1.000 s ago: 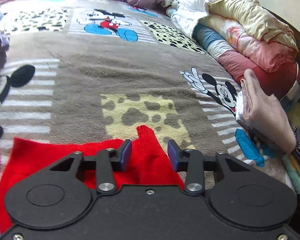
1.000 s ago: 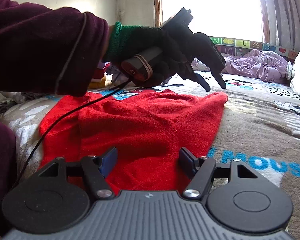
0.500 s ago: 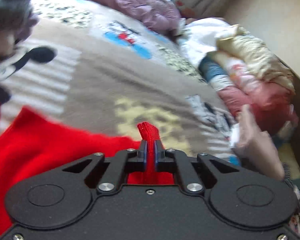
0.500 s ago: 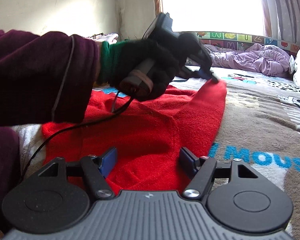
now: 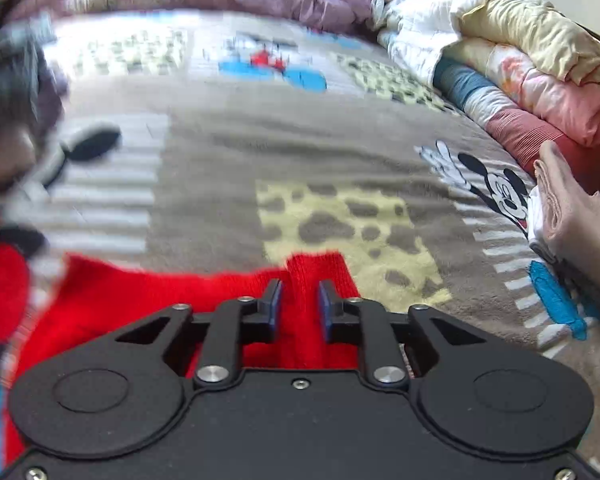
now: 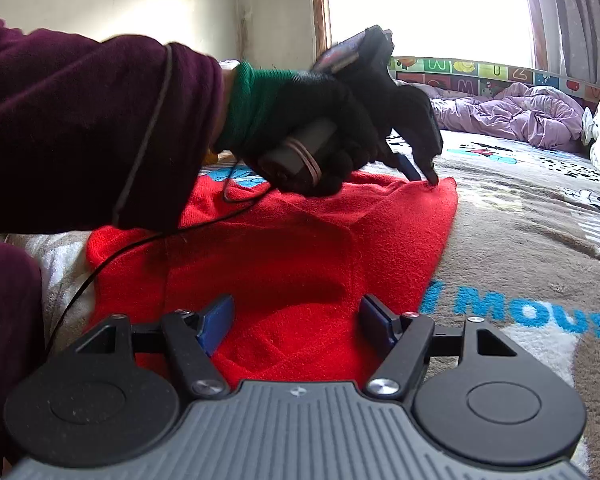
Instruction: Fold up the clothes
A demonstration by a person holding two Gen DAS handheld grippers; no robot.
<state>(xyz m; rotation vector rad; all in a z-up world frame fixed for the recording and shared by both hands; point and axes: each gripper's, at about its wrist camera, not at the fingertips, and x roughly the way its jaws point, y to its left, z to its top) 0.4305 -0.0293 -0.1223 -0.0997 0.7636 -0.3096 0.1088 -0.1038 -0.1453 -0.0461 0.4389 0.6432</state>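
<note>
Red sweater (image 6: 300, 248) lies flat on cartoon blanket (image 5: 300, 152). Left hand-held gripper (image 5: 299, 308) at sweater's far corner, jaws just reopened slightly, red fold between, pads seemingly clear though view blurred. Right hand-held gripper (image 6: 296, 322) hovers wide open over sweater's near edge, gripping nothing.

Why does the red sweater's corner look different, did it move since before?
Yes. The red sweater corner rose, pinched in the left gripper, then dropped back onto the blanket. The fingers have just been opening, cloth between them.
</note>
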